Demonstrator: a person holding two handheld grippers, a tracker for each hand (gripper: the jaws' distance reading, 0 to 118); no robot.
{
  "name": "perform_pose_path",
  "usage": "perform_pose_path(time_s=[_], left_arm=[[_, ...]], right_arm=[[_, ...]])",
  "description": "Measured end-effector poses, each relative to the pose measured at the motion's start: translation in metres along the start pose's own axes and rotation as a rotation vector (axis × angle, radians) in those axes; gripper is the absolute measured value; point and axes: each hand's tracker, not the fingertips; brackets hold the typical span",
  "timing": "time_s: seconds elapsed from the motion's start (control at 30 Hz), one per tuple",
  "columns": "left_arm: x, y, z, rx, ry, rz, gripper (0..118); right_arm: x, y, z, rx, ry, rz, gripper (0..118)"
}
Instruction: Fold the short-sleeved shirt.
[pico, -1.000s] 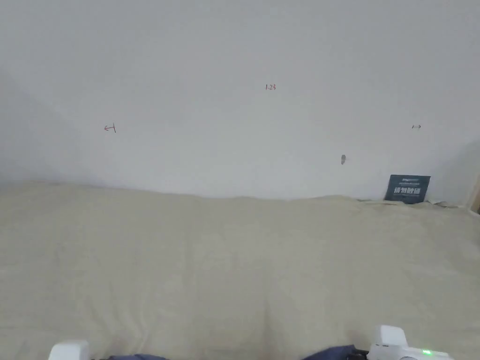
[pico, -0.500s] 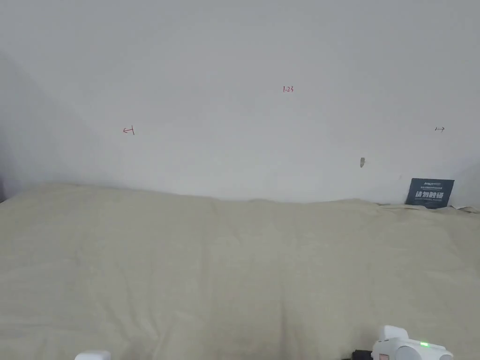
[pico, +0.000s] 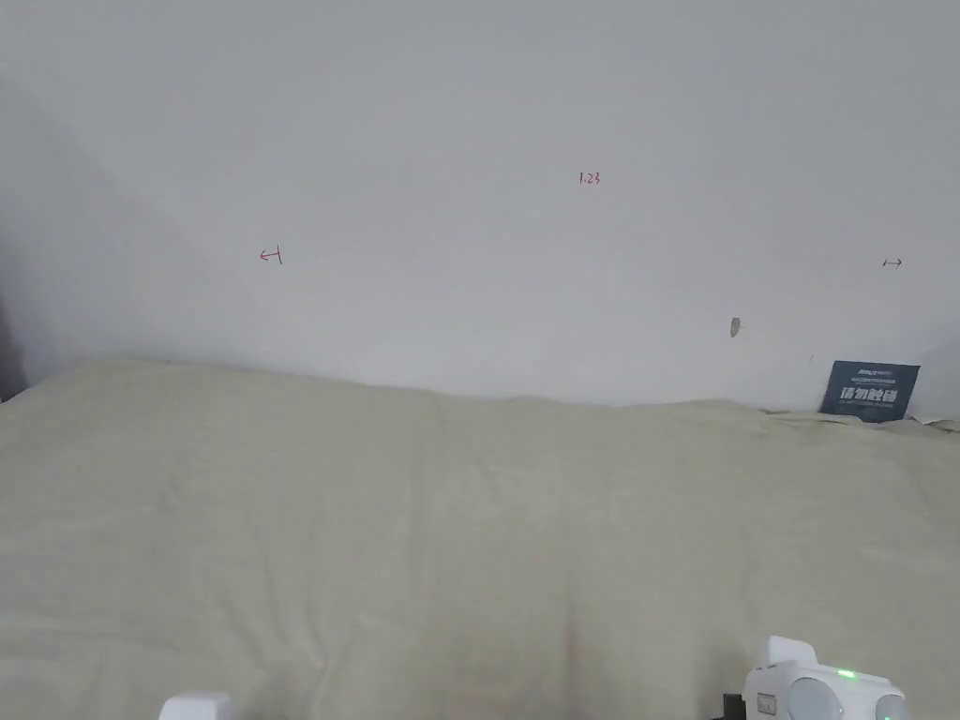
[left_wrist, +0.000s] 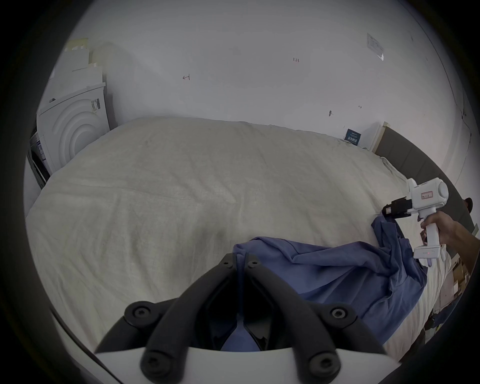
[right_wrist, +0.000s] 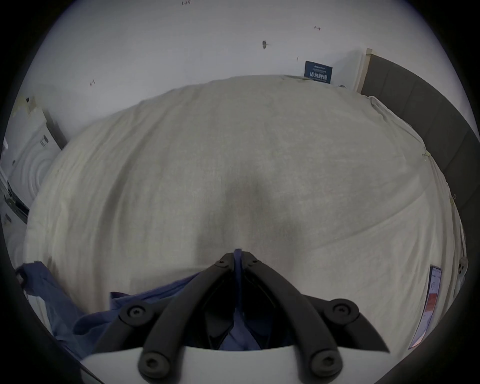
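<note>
Blue shirt (left_wrist: 337, 275) no longer at bottom edge of head view, left gripper (pico: 195, 705) body lower in frame, right gripper (pico: 825, 692) similar.

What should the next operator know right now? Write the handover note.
Left gripper: shut on a pinch of the blue shirt.
Right gripper: shut on another part of the shirt, off to the right of the left one.
Shirt: bunched and creased between the two grippers, at the near edge of the bed, hanging partly over it.
Done: both grips taken.
Left: spread the shirt flat on the bed, then all the folds.
</note>
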Motion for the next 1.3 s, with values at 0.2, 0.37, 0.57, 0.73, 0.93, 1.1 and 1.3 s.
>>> perform_pose_path(time_s=[0.2, 0.37, 0.57, 0.73, 0.93, 1.1, 1.3], left_arm=[[-0.008, 0.016, 0.009, 0.04, -0.008, 0.012, 0], [-0.01, 0.05, 0.041, 0.104, -0.009, 0.014, 0], [-0.024, 0.097, 0.08, 0.208, 0.018, 0.004, 0], [-0.042, 0.137, 0.114, 0.289, 0.052, 0.014, 0], [-0.063, 0.182, 0.135, 0.341, 0.091, 0.022, 0], [-0.069, 0.216, 0.138, 0.362, 0.123, 0.017, 0], [-0.067, 0.238, 0.118, 0.355, 0.132, 0.011, 0]], right_arm=[[0.011, -0.002, 0.058, 0.14, 0.091, -0.037, 1], [0.008, 0.004, 0.118, 0.28, 0.088, 0.001, 0], [0.001, 0.032, 0.189, 0.428, 0.084, 0.05, 0], [-0.009, 0.061, 0.245, 0.556, 0.061, 0.08, 0], [-0.021, 0.1, 0.277, 0.606, 0.01, 0.112, 0], [-0.034, 0.129, 0.296, 0.647, -0.048, 0.125, 0], [-0.045, 0.149, 0.301, 0.676, -0.08, 0.133, 0]])
